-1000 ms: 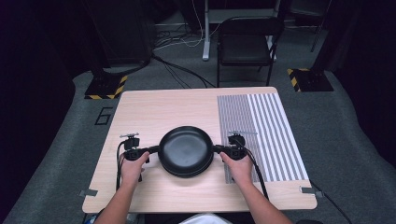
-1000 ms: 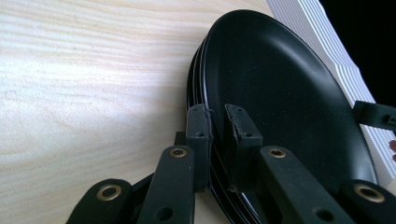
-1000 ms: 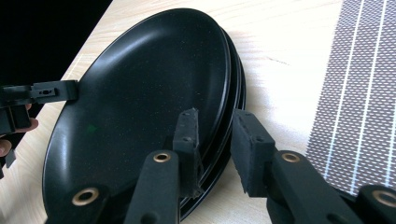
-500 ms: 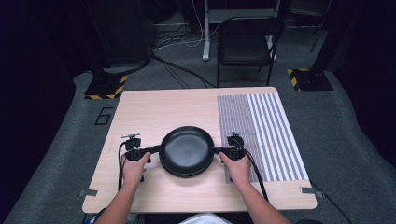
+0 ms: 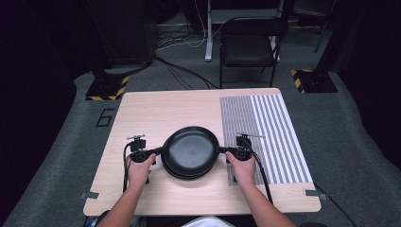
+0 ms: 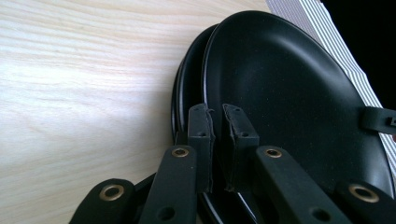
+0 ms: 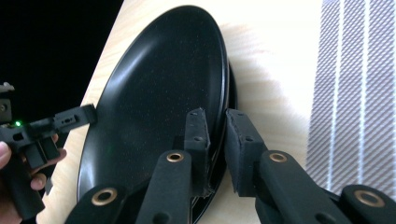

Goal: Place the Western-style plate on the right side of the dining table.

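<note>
Right tongs (image 7: 215, 140) closing on the black plate's (image 7: 154, 93) rim.

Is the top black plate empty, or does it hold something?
Empty. In the high view the top plate shows a bare black inside, and both gripper views show the same smooth dark surface with nothing lying on it. It rests on another plate beneath.
</note>
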### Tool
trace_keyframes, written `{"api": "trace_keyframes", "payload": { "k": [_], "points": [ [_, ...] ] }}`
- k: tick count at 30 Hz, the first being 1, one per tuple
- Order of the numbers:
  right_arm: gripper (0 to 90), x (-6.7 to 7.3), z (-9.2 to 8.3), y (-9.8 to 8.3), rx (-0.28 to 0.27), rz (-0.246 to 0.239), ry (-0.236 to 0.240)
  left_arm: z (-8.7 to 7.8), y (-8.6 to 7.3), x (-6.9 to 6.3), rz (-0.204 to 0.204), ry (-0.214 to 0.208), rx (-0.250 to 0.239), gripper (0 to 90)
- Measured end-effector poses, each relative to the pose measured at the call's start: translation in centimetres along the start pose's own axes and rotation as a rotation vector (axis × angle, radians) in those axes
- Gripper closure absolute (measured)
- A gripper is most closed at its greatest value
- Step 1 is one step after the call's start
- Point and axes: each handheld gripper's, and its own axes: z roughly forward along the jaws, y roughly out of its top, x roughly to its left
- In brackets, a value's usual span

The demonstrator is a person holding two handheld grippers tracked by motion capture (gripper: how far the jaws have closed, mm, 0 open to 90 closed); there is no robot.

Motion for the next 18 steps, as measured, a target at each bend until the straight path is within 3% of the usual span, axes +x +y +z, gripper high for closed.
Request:
{"api": "trace_keyframes", "payload": {
  "k": [6,13,18],
  "points": [
    [80.9,-0.2,-0.3,1.0,-0.029,0.0,-0.017,0.7,0.0,-0.2,-0.016,-0.009,-0.004,81.5],
    [82.1,-0.3,-0.2,1.5,-0.045,-0.003,-0.036,1.8,-0.1,-0.5,-0.086,-0.01,-0.025,80.3],
    [82.4,-0.2,-0.2,1.5,-0.061,-0.011,-0.045,2.0,-0.7,-1.2,-0.077,0.031,-0.048,78.3]
  ]
}}
